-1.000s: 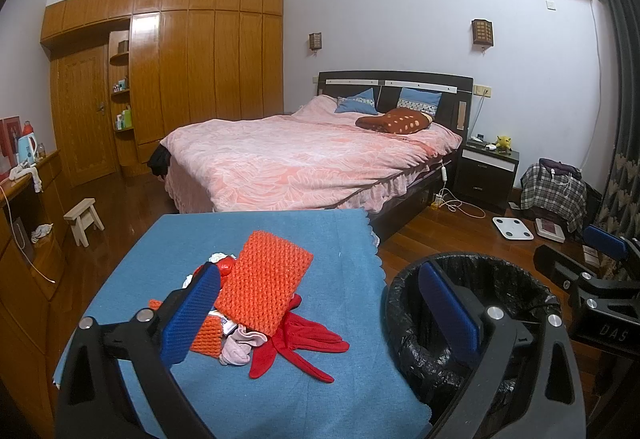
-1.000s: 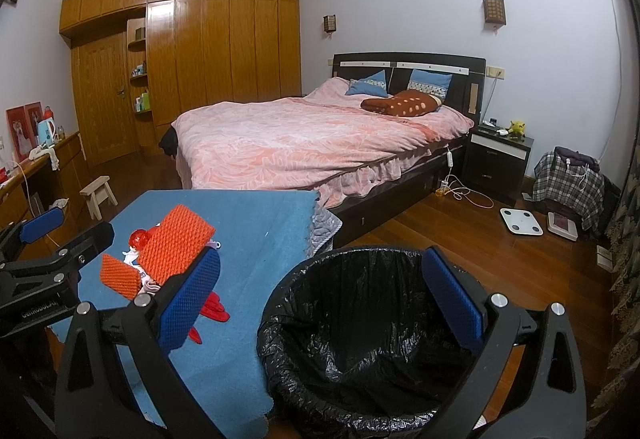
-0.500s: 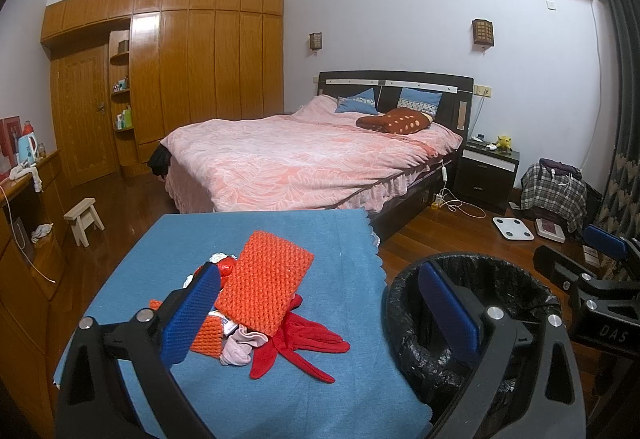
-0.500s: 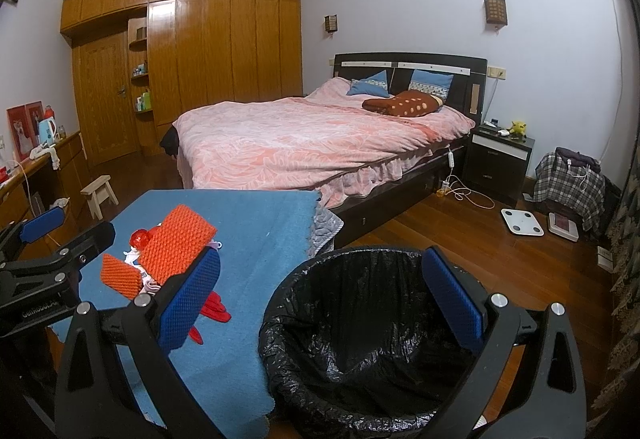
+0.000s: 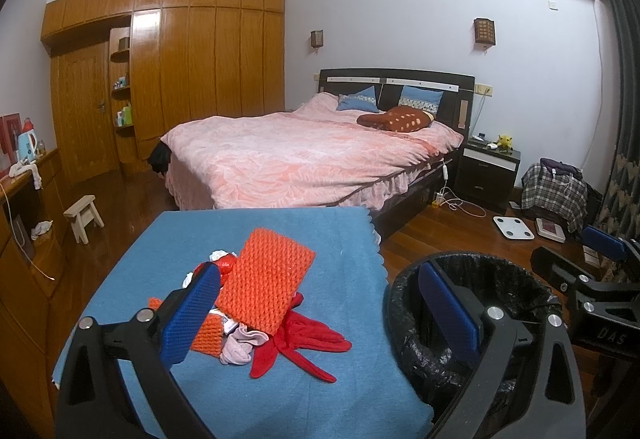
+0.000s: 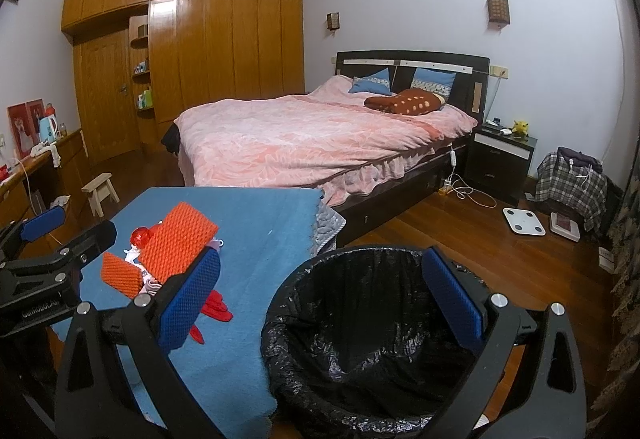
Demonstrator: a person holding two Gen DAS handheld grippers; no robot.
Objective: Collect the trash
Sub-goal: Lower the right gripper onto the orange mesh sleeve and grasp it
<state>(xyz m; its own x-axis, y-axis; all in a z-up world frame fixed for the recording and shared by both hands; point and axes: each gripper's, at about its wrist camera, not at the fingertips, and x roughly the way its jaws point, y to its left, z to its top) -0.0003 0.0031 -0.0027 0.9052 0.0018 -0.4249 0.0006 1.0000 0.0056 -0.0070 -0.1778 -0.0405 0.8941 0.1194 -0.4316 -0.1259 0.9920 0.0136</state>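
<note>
Right now your left gripper and right gripper both hang wide open and empty, near the trash pile and above the bin.

I see a bedroom: pink-covered bed at twelve o'clock, wooden wardrobe wall at ten, dark nightstand at two, glossy wood floor, pale walls.

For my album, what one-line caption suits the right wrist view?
Open right gripper poised above a black-lined trash bin, beside a blue-covered table piled with orange knitwear.
</note>
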